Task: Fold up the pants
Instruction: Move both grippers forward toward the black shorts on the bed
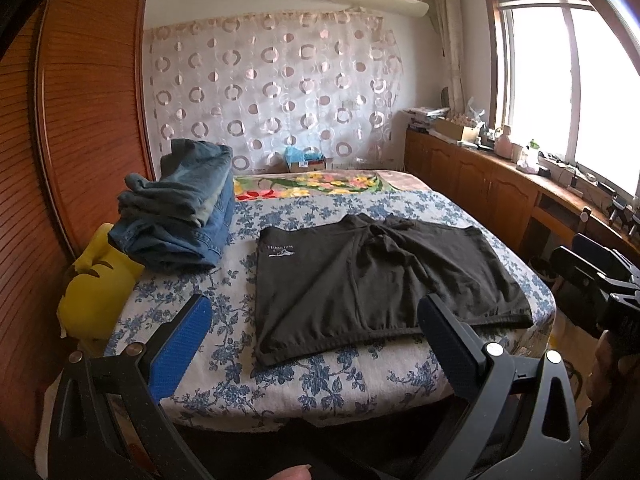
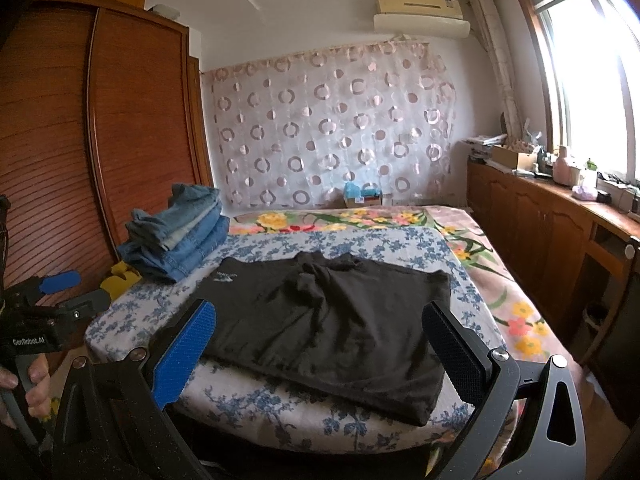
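Note:
A pair of black pants lies flat on the floral bed sheet, waistband toward me, with a small white logo near its left edge. The cloth is bunched in the middle. My left gripper hovers open over the near edge of the bed, its blue-padded fingers spread wide with nothing between them. In the right wrist view the same pants lie just ahead of my right gripper, which is also open and empty. The left gripper shows at the far left, held by a hand.
A stack of folded blue jeans sits at the bed's left side, beside a yellow object. A wooden wardrobe stands close on the left. Low wooden cabinets run under the window on the right. A cardboard box sits beyond the bed.

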Motion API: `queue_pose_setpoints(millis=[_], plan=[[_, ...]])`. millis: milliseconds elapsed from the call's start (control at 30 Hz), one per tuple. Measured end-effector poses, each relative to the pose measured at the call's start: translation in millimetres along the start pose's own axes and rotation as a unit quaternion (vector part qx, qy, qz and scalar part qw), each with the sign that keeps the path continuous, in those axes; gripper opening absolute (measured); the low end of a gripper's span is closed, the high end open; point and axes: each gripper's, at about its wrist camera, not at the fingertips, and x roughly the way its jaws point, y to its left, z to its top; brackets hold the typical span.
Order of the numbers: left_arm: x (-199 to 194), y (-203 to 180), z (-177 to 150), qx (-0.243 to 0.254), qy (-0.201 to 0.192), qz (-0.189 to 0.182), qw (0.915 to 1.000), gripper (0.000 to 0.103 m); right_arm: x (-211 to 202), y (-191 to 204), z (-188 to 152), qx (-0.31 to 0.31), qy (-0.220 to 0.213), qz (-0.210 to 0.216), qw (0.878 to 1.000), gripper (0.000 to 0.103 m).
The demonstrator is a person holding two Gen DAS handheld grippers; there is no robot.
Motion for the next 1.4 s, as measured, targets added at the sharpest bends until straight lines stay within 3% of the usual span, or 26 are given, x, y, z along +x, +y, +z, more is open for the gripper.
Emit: queue_pose_setpoints(millis=[467,1167,1267,1300,1400], plan=[[33.3,0.3,-16.6,0.010,0.032,-0.022,0.9992,0.103,1.5,-10.3,1.0,-0.011,0.029,-0.004,1.000,0.101],[113.6,-4.0,0.4,0.040,0.084,-0.033,0.9951,0.103,42.3,-31.5,23.6,0.005,0.088,-0.044,0.995,0.092],[122.5,-4.7,5.6,0.042,0.087,-0.040,0.9945,0.103,47.1,-31.6,30.2,0.003,0.097,-0.044,0.994,0.083],[124.6,-4.6,7.0,0.044,0.088,-0.041,0.9943,0.103,50.5,-33.1,33.1,0.002,0.100,-0.042,0.994,0.075],[137.8,-6.1,13.4,0.049,0.092,-0.047,0.9935,0.103,56.8,-39.9,39.2,-0.001,0.110,-0.049,0.993,0.063]])
